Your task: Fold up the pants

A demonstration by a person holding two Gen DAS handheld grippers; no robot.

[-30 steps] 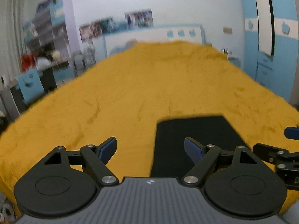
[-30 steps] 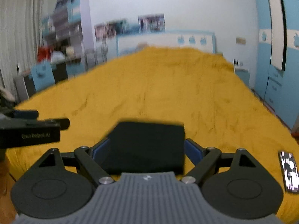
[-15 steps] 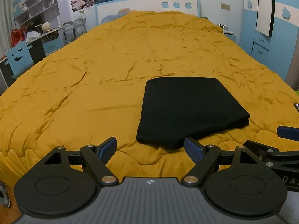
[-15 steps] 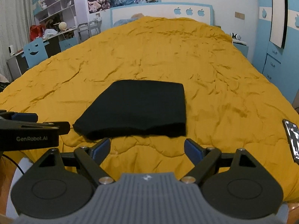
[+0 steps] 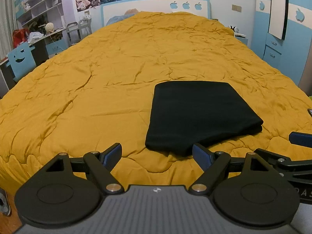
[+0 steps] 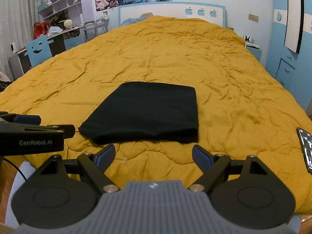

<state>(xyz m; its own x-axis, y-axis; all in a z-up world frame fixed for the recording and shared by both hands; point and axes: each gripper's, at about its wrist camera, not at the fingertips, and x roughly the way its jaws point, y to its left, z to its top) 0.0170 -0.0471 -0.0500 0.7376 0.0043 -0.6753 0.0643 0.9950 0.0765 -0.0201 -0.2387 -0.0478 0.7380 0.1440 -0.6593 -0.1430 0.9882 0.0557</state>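
The black pants (image 5: 197, 113) lie folded into a flat rectangle on the yellow quilt (image 5: 97, 89) near the bed's front edge; they also show in the right wrist view (image 6: 148, 113). My left gripper (image 5: 157, 153) is open and empty, pulled back just short of the pants' near left corner. My right gripper (image 6: 153, 154) is open and empty, a little back from the pants' near edge. The right gripper shows at the right edge of the left wrist view (image 5: 292, 156); the left gripper shows at the left of the right wrist view (image 6: 33, 134).
A phone (image 6: 306, 148) lies on the quilt at the right. A desk with a blue chair (image 5: 21, 60) and shelves stands left of the bed. Blue wardrobes (image 5: 282, 29) stand at the right. The headboard (image 5: 156, 7) is at the far end.
Both grippers have drawn back and up from the pants, so the whole folded bundle now shows ahead of them. The pants lie still.
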